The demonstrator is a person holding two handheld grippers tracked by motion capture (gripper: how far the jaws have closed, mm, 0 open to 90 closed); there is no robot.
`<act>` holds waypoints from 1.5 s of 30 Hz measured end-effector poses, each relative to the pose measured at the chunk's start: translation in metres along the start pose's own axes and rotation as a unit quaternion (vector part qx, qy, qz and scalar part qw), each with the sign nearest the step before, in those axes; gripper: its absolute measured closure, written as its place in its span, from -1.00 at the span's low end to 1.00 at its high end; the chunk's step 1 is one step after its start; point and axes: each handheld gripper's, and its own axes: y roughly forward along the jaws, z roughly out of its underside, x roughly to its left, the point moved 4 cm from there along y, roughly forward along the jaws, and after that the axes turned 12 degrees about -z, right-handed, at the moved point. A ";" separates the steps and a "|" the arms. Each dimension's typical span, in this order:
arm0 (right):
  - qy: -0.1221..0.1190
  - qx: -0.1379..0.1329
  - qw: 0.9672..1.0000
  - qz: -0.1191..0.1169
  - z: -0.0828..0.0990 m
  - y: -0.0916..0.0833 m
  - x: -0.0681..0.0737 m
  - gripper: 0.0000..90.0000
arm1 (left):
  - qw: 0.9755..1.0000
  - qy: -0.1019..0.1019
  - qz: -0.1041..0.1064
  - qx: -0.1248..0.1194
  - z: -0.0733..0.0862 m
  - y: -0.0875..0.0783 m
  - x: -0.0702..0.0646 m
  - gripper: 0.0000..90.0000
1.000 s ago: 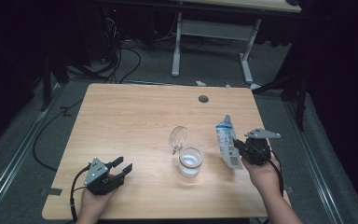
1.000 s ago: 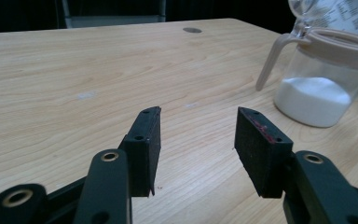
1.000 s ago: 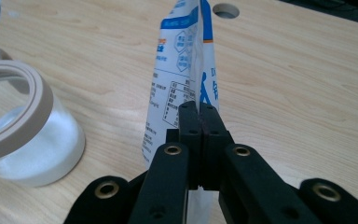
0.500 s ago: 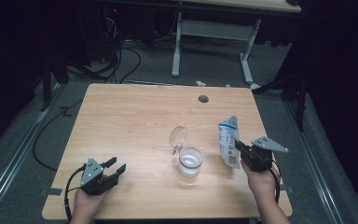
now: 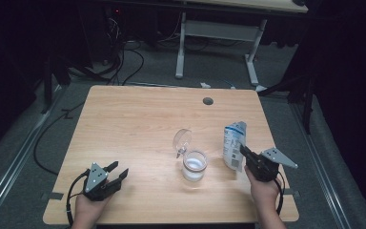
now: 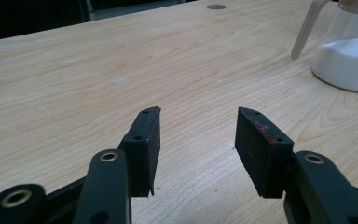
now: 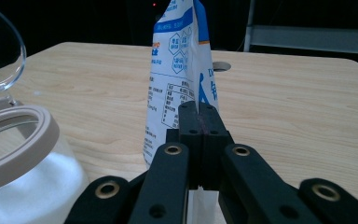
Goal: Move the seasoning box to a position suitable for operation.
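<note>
Centrally on the wooden table (image 5: 138, 119) stands one clear glass jar (image 5: 194, 166), the reference object for all positions below. It is roughly half filled with a white granular substance, and its single hinged lid (image 5: 182, 140) is tipped open on the far side of the jar's rim. One white-and-blue printed bag (image 5: 233, 145) stands upright just to the right of the jar, apart from it. Two hand-held grippers are present. The right gripper (image 5: 246, 153) lies to the right of the jar, nearer the table's front edge than the bag; its two jaws are pressed together on the bag's near edge, pinching the thin packaging, as the right gripper view confirms (image 7: 198, 116). The left gripper (image 5: 116, 171) rests well to the left of the jar, close to the table's front edge, low over the wood; its two jaws are spread with bare table between the pads (image 6: 196, 135). One round cable hole (image 5: 208, 101) lies in the tabletop beyond the jar, near the far edge.
</note>
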 end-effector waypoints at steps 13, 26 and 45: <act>-0.005 -0.041 0.999 0.002 0.006 0.000 -0.011 1.00 | 1.000 -0.010 -0.013 0.005 0.001 -0.003 0.003 0.11; -0.010 -0.048 0.999 0.005 0.005 0.007 -0.023 1.00 | 1.000 -0.001 -0.008 0.006 0.001 -0.003 -0.008 0.11; -0.019 -0.037 0.999 0.004 0.023 0.000 -0.015 0.99 | 1.000 -0.004 -0.002 0.004 0.003 -0.007 -0.001 0.10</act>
